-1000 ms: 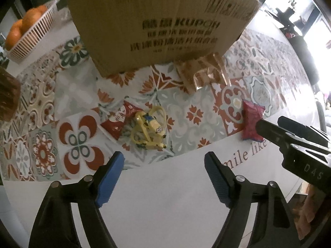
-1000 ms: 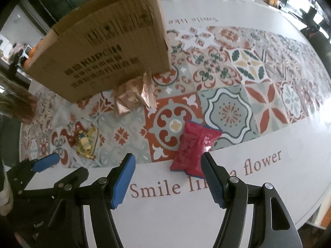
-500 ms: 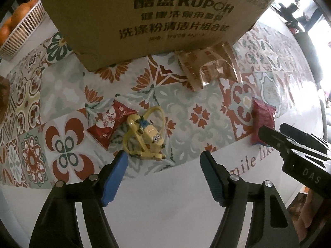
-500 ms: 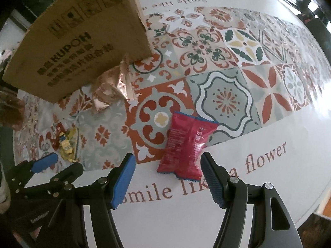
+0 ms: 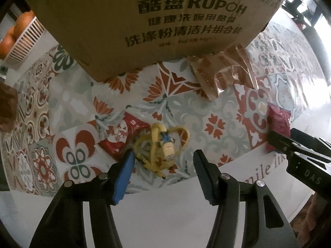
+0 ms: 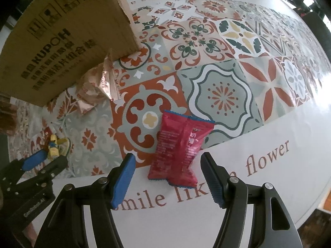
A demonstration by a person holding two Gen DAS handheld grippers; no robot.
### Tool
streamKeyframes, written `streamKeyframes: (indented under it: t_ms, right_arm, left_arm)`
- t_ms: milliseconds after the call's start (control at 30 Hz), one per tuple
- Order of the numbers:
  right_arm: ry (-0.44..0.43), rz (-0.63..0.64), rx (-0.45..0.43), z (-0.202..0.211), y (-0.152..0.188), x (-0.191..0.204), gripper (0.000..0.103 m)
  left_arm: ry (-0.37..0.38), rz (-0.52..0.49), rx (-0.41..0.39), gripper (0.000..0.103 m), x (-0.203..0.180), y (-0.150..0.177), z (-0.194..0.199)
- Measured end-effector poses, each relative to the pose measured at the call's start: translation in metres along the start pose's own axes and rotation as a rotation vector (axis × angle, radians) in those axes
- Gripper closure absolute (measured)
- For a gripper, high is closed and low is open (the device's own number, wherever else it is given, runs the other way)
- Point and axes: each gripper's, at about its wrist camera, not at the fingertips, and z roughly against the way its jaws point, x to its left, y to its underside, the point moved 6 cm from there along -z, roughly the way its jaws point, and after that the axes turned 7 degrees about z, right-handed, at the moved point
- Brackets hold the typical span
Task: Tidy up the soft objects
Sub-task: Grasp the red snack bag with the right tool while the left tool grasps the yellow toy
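Left gripper is closing around the toy lying untouched between its jaws, right gripper is hanging open astride the packet; next, both likely grasping, then carrying toward the box beyond.

Cardboard box: matt, brown, printed. Tablecloth: smooth, glossy sheen. Red packet: crinkled shiny plastic film. Copper wrapper: metallic foil gloss. Gripper pads: ribbed blue rubber.
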Motion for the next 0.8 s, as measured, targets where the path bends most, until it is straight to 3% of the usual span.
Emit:
streamKeyframes:
  t_ms: [600,800]
  right_arm:
    - [-0.01,-0.013,0.007,-0.021,0.001,-0.001,0.039]
    - [-0.001,-0.009,-0.009,-0.016,0.003,-0.004,0.056]
  left_arm:
    - [-0.002,0.033,-0.005,0.044,0.002,-0.023,-0.028]
    - [-0.007,0.049,-0.028,0.045,-0.001,-0.02,-0.032]
